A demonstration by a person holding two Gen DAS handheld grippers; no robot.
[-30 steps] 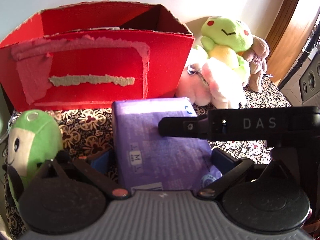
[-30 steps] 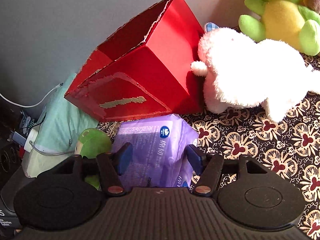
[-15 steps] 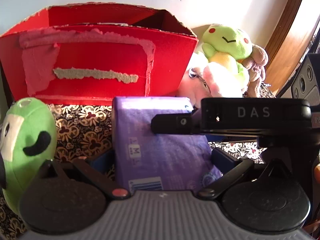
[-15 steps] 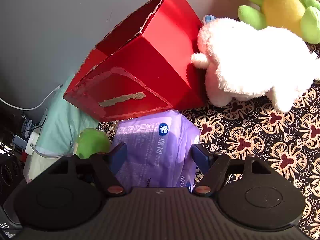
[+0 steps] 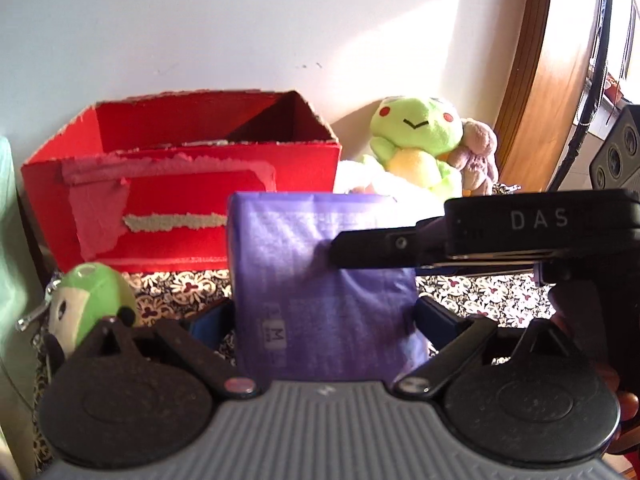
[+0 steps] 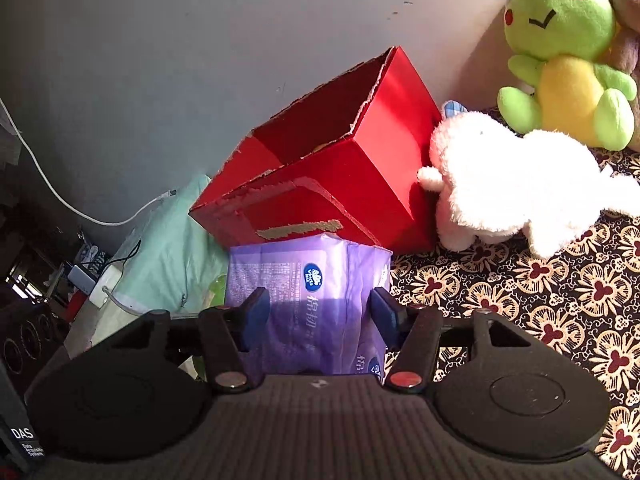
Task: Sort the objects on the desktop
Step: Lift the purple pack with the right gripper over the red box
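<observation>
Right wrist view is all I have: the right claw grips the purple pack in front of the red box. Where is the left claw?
Observer: The left claw is on the same pack, with a pad at each side edge.
Operator: What is the green bit showing left of the pack?
Observer: A green plush keychain with a metal clasp. It lies on the patterned cloth, in front of the left end of the box.
</observation>
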